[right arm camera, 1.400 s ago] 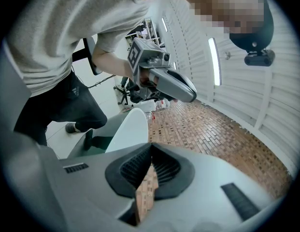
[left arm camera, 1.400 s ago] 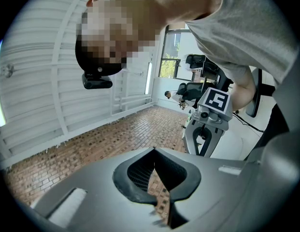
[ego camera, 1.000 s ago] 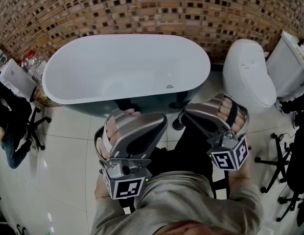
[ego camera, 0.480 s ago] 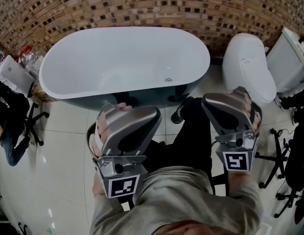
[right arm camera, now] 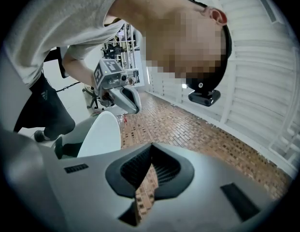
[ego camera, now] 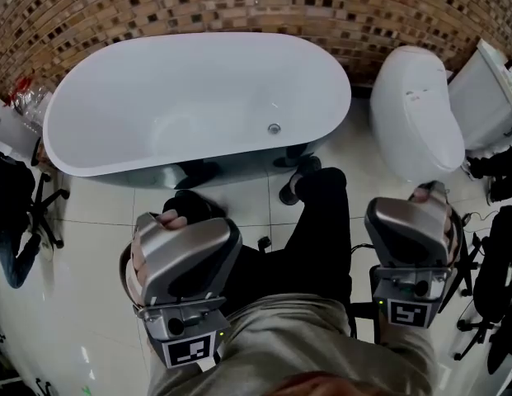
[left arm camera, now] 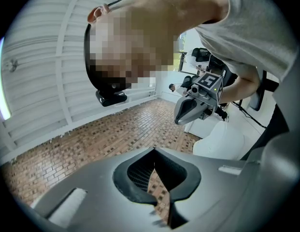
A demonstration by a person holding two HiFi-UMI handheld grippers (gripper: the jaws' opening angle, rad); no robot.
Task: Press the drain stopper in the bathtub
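The white oval bathtub (ego camera: 99,151) fills the top of the head view. Its small round metal drain stopper (ego camera: 274,128) sits in the tub floor, right of centre. My left gripper (ego camera: 190,231) is held low at the left, close to the person's body and well short of the tub. At the lower right my right gripper (ego camera: 411,214) is level with it. In the left gripper view the left gripper (left arm camera: 154,150) has its jaws shut on nothing. The right gripper (right arm camera: 151,146) looks the same in its own view. Both point up at the brick wall.
A white toilet (ego camera: 412,106) stands right of the tub, against the mosaic brick wall (ego camera: 239,2). The person's dark trouser legs and shoe (ego camera: 293,190) reach toward the tub's base. Office chair bases (ego camera: 41,209) stand at the left and far right on the pale tiled floor.
Both grippers have dropped back toward the person's body and spread apart. The tub now sits lower and fuller in the head view, with the drain stopper more plainly seen.
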